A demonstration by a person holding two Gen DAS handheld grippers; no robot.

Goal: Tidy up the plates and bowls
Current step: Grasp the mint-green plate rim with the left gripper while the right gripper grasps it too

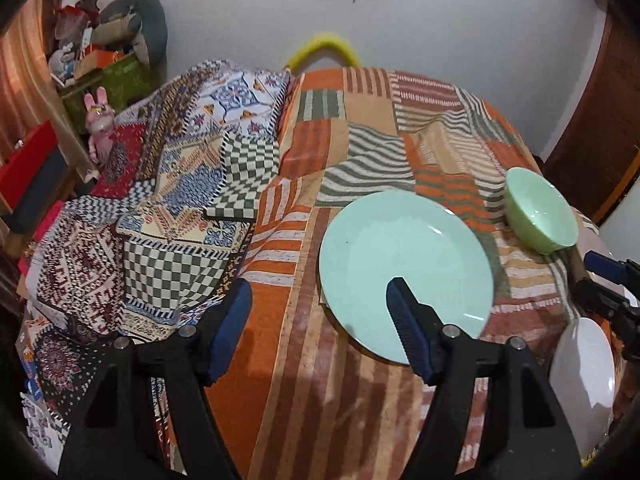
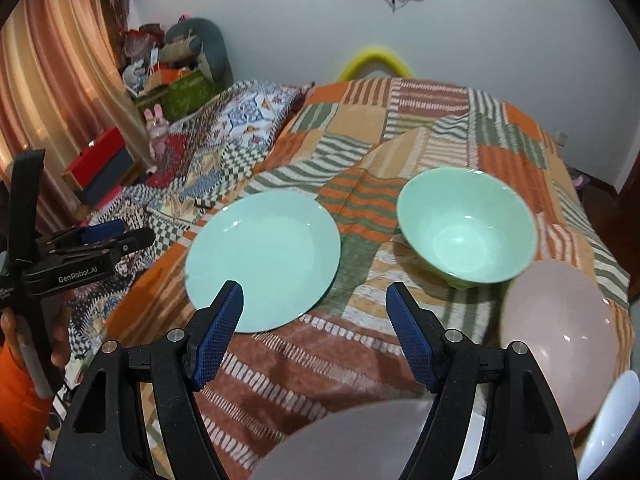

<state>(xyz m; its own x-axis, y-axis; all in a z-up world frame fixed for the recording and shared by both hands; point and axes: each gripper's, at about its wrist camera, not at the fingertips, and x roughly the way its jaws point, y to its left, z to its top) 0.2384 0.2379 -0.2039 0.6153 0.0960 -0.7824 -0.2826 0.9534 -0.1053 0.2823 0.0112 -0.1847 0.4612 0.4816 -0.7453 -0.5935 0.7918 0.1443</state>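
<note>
A mint green plate (image 1: 404,264) lies flat on the striped orange bedspread (image 1: 304,380); it also shows in the right wrist view (image 2: 264,256). A green bowl (image 2: 466,224) stands upright to its right, also seen in the left wrist view (image 1: 540,216). A pale pink bowl (image 2: 556,344) sits nearer, at the right. A white plate (image 2: 348,444) lies under my right gripper (image 2: 314,308), which is open and empty. My left gripper (image 1: 318,308) is open and empty, its right finger over the green plate's near rim.
A patterned blanket (image 1: 168,208) is bunched on the bed's left half. A white dish (image 1: 584,380) leans at the bed's right edge. Shelves with toys and boxes (image 1: 100,52) stand at the far left by a curtain. The wall is behind the bed.
</note>
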